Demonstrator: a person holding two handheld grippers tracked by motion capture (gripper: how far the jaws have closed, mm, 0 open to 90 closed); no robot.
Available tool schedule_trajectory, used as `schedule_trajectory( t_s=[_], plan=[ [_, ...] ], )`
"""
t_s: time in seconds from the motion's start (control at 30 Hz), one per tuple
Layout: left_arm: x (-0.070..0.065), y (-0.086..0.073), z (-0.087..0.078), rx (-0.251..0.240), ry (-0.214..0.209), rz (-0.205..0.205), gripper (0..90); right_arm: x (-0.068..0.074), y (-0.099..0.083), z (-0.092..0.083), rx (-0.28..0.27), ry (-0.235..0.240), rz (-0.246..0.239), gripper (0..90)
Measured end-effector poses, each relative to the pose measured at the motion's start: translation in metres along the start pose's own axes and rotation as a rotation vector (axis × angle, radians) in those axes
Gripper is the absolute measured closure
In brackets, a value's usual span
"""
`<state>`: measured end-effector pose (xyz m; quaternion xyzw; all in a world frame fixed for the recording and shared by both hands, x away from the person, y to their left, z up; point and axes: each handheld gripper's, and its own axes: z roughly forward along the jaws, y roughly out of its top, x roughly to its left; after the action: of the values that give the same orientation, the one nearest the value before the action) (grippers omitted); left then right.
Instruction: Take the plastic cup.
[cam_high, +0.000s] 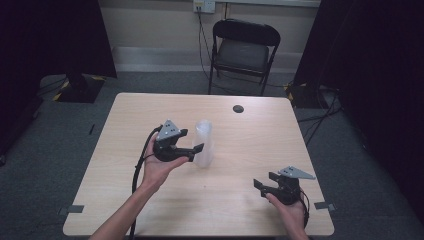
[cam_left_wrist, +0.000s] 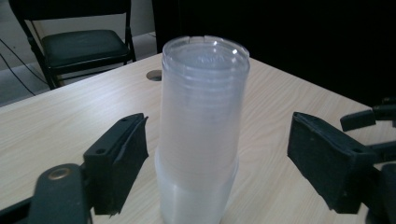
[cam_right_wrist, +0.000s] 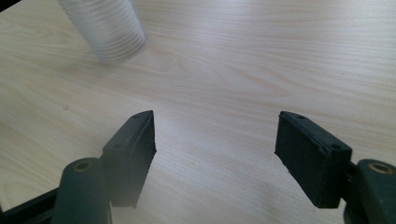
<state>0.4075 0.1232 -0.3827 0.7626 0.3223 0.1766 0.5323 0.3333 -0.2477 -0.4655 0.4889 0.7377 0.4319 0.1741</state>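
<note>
Jaws of the left gripper (cam_left_wrist: 217, 154) stand spread around the stack of clear plastic cups (cam_left_wrist: 201, 130), not pinching it. The stack stands mid-table (cam_high: 150, 200), leaning a bit, so a bump could tip it. Right gripper (cam_right_wrist: 215, 149) jaws are spread, empty. One stack, two grippers, one chair (cam_high: 243, 50).

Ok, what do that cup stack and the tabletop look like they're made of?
Cup stack: thin plastic by the look, frosted and translucent; nested rims show as rings and the table shows faintly through. Tabletop: pale wood-grain surface, matte, probably laminate rather than solid wood; the frames can't settle that.
</note>
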Motion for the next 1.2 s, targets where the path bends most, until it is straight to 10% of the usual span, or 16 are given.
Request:
schedule_trajectory(
  t_s=[1.2],
  plan=[
    [0.011, -0.012, 0.070, 0.066, 0.034, 0.015, 15.9, 0.000, -0.001, 0.000, 0.004, 0.013, 0.002, 28.5]
  ],
)
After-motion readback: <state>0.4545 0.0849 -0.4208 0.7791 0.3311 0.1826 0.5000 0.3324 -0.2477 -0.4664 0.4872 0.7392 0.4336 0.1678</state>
